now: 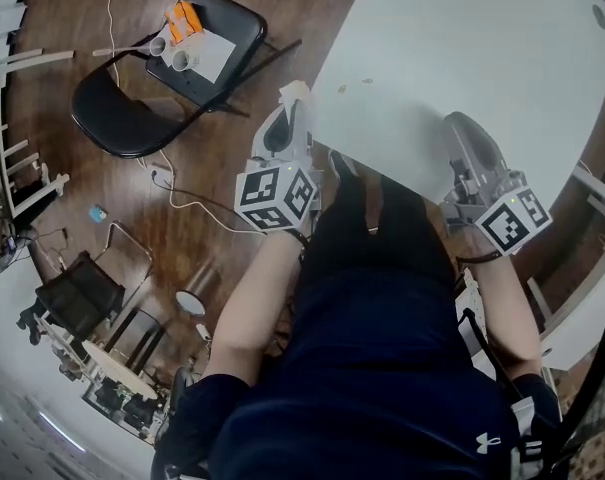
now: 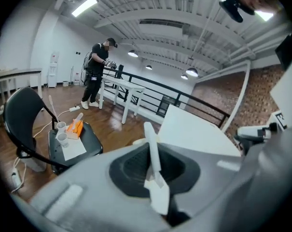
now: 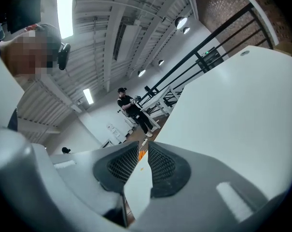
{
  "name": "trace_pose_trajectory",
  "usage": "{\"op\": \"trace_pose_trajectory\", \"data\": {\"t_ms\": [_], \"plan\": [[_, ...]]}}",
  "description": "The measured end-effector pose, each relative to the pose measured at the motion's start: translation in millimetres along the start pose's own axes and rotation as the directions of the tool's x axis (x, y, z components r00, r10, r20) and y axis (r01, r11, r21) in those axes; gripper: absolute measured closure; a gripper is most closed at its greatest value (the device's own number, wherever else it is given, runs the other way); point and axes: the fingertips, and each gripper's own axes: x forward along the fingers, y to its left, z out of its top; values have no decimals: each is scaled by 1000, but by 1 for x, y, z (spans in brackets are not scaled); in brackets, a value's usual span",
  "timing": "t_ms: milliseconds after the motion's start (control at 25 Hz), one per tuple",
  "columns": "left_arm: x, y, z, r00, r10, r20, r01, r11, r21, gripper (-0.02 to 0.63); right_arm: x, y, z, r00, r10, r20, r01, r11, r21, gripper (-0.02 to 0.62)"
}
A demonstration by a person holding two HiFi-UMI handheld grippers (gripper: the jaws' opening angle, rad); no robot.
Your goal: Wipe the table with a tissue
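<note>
Tissue (image 2: 151,144) tight inside left gripper (image 1: 285,118)

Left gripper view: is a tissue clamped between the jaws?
Yes, a white tissue sits pinched between the left gripper's jaws, which are closed on it.

Two grippers (image 1: 294,116) (image 1: 461,125); one tissue (image 1: 295,92); one table (image 1: 482,58); two cups (image 1: 159,46) (image 1: 182,61).

Perhaps a workshop loft (brick wall (image 2: 256,96), beams (image 2: 150,19)).
</note>
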Motion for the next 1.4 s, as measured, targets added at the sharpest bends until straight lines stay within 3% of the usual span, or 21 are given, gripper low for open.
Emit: {"op": "trace_pose_trajectory", "data": {"t_ms": [200, 480, 720, 920, 1400], "plan": [[24, -2, -27, 991, 82, -105, -77, 996, 51, 583, 2, -21, -2, 1000, 10, -14, -10, 999, 44, 533], [38, 4, -44, 972, 154, -178, -148, 988, 46, 583, 0, -42, 1, 1000, 10, -7, -10, 995, 100, 534], [48, 0, -45, 961, 195, -194, -184, 980, 75, 584, -4, -58, 7, 1000, 13, -1, -13, 990, 138, 534], [44, 1, -46, 953, 227, -202, -210, 972, 102, 584, -3, -54, 5, 997, 73, 19, -75, 982, 176, 534], [51, -11, -48, 955, 205, -216, -189, 977, 95, 584, -4, -57, 1, 997, 71, 16, -73, 978, 194, 534]]}}
